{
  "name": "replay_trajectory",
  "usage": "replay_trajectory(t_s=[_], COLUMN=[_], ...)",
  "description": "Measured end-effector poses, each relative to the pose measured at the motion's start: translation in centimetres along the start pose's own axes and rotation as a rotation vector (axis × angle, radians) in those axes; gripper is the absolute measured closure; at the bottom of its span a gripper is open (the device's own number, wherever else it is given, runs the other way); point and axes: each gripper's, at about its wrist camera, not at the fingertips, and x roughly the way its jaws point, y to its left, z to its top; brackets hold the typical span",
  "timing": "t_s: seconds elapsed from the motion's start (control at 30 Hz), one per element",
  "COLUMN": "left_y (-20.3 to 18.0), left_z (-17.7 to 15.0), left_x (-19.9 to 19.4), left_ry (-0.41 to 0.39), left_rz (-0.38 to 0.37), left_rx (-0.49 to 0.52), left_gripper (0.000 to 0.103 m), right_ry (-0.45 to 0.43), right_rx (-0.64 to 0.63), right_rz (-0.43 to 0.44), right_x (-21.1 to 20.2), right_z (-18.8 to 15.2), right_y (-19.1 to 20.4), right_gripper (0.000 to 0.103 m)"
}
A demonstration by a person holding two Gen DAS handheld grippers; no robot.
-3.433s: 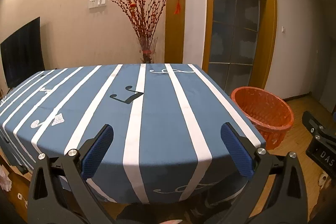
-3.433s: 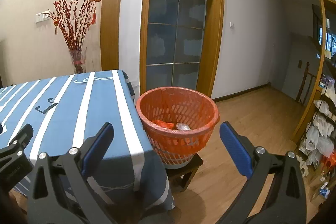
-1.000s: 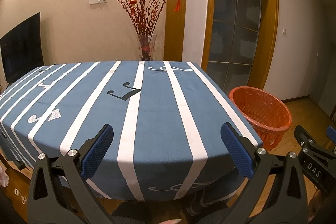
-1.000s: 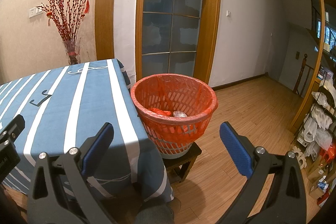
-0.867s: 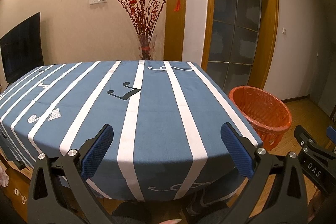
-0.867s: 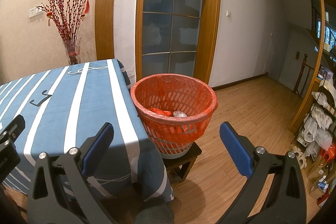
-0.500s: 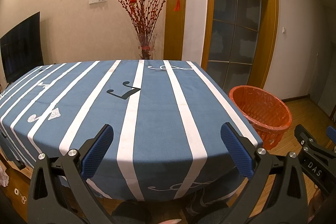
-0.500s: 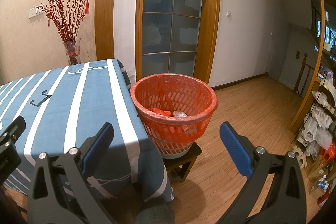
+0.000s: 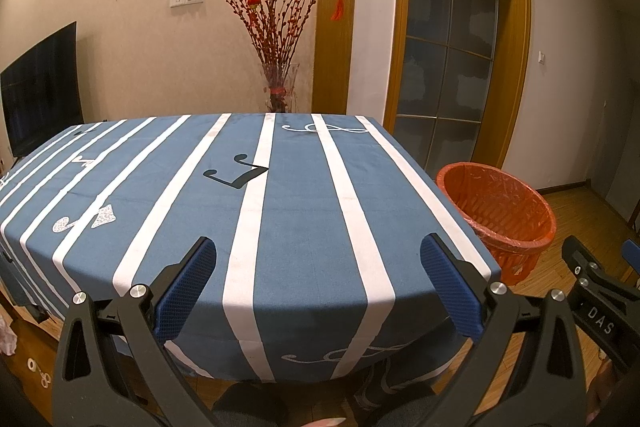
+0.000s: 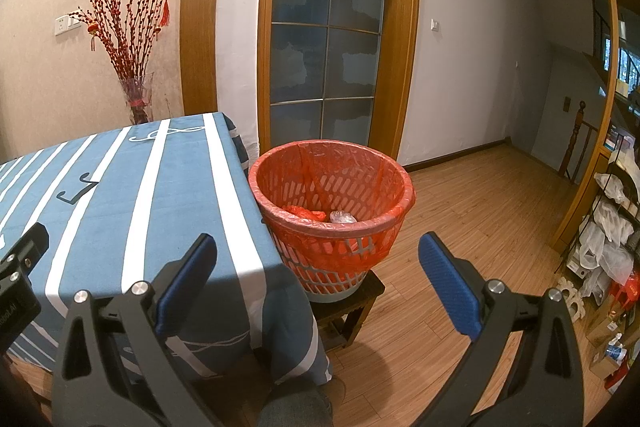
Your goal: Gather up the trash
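Observation:
An orange-lined waste basket (image 10: pixel 332 187) stands on a small dark stool (image 10: pixel 348 307) at the table's right end; it also shows in the left wrist view (image 9: pixel 496 211). Inside it lie red plastic trash (image 10: pixel 304 214) and a clear crumpled piece (image 10: pixel 342 216). My left gripper (image 9: pixel 318 287) is open and empty, held over the near edge of the blue striped tablecloth (image 9: pixel 280 207). My right gripper (image 10: pixel 318 283) is open and empty, in front of the basket and a little below its rim.
A vase of red branches (image 9: pixel 280 67) stands behind the table. A dark TV (image 9: pixel 40 87) is at the left. A glass door (image 10: pixel 324 47) is behind the basket. Wooden floor (image 10: pixel 480 227) lies to the right, with bags and shelves (image 10: pixel 608 227) at the far right.
Since 3.4 s ago both grippers have risen slightly and drawn back a bit; the basket sits a little lower in view. Nothing has changed in the last second.

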Motion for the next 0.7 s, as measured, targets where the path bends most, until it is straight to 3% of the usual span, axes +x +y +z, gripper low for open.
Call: replay_trajectory(t_s=[0.7], left_y=[-0.05], left_z=[-0.51], left_x=[0.11], left_ry=[0.013], left_rz=[0.003], left_rx=[0.005], left_gripper=[0.002], right_ry=[0.000], right_rx=[0.000], right_rz=[0.000], right_x=[0.01], right_z=[0.00], right_y=[-0.02], right_gripper=[0.004])
